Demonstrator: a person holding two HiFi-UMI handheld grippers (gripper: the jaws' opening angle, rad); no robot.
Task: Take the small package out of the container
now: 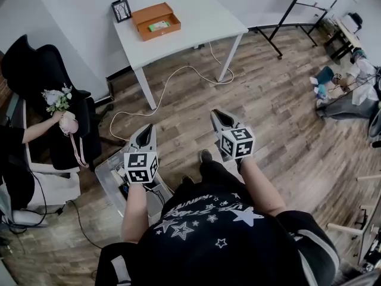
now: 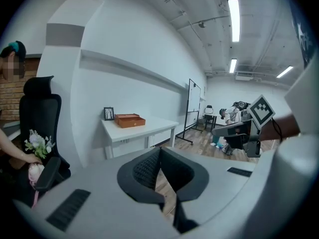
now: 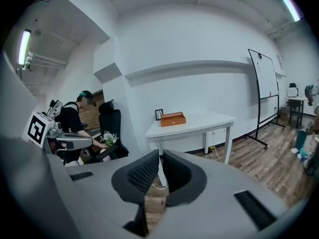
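Observation:
An open orange box (image 1: pixel 156 20) sits on a white table (image 1: pixel 196 16) across the room, with a small green package (image 1: pixel 159 25) lying inside it. The box also shows in the left gripper view (image 2: pixel 130 120) and the right gripper view (image 3: pixel 173 119); the package is hidden there. My left gripper (image 1: pixel 146 127) and right gripper (image 1: pixel 214 112) are held in the air over the wood floor, well short of the table. Both point toward it. The left gripper (image 2: pixel 160 149) is shut and empty. The right gripper (image 3: pixel 160 153) has its tips almost touching, with nothing between them.
A small picture frame (image 1: pixel 121 9) stands beside the box. A black office chair (image 1: pixel 41 82) and a person holding flowers (image 1: pixel 58 100) are at the left. A white cable (image 1: pixel 172 82) trails under the table. A clear bin (image 1: pixel 110 173) sits by my feet. Another person (image 1: pixel 351 88) sits on the floor at the right.

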